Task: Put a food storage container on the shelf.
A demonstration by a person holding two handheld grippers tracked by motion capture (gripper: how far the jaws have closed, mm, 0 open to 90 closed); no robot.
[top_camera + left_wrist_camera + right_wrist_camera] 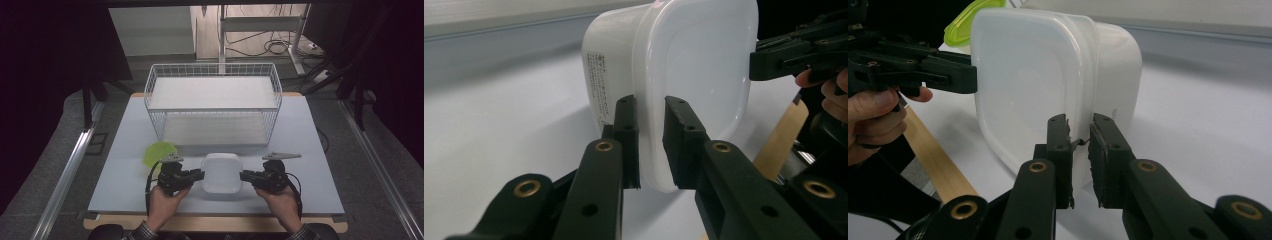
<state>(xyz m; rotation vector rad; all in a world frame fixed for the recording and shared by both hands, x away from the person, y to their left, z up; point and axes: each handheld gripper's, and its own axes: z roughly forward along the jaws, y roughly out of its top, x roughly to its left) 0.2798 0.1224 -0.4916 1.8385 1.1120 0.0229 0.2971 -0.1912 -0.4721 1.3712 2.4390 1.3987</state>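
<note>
I see the white lidded container (pixel 221 173) at the table's (pixel 125 150) near edge, in front of the wire basket (pixel 213 102); my left gripper (pixel 200 174) and right gripper (pixel 243 175) each pinch its lid rim from opposite sides, a green lid (pixel 157 152) just beside the left one

Wire basket (pixel 212 100) blocks the table's (pixel 125 150) far half; green lid (pixel 159 153) sits front-left.
</note>
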